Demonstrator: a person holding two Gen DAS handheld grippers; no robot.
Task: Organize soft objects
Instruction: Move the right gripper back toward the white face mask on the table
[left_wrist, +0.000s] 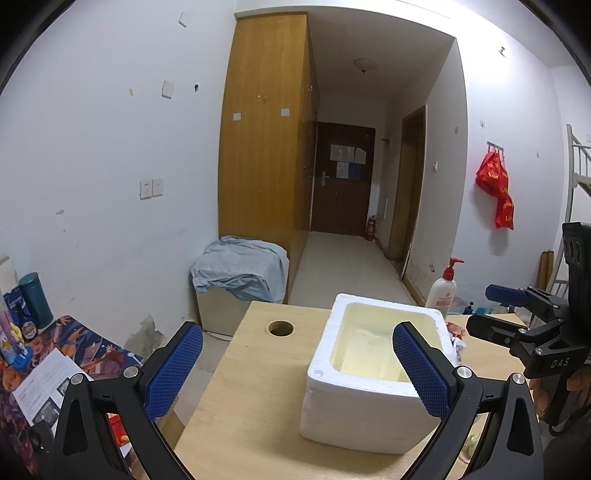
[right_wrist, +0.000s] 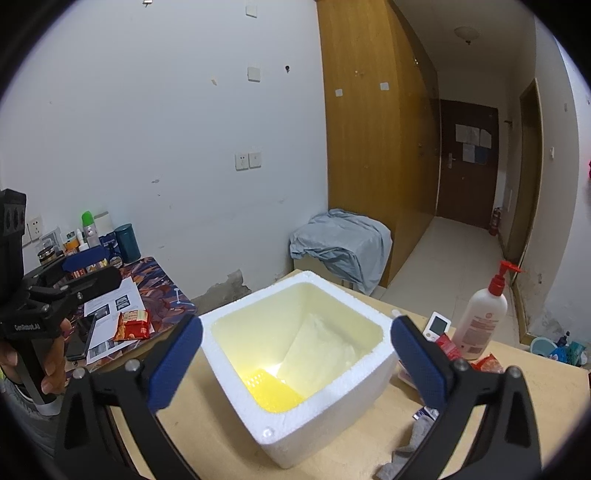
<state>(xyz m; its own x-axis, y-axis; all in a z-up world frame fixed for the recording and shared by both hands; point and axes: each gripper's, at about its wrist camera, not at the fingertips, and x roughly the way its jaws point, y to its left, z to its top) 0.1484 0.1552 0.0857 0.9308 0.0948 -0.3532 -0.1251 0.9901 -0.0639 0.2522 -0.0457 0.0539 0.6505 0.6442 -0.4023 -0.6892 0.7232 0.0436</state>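
A white foam box (right_wrist: 317, 413) stands on the wooden table (right_wrist: 207, 435). Inside it lie a yellow sponge (right_wrist: 273, 391) and a white soft bag (right_wrist: 317, 343). My right gripper (right_wrist: 295, 354) is open and empty, held above the box with the jaws to either side of it. My left gripper (left_wrist: 295, 369) is open and empty, to the left of the box (left_wrist: 369, 410). A grey cloth (right_wrist: 406, 450) lies on the table at the box's right. Red snack packets (right_wrist: 487, 363) lie beside it. The right gripper also shows in the left wrist view (left_wrist: 517, 310).
A lotion pump bottle (right_wrist: 480, 321) and a small white device (right_wrist: 437, 326) stand at the back right of the table. A round hole (left_wrist: 280, 328) is in the tabletop. A patterned side table (right_wrist: 147, 295) at the left holds papers, a snack packet (right_wrist: 133, 325) and bottles.
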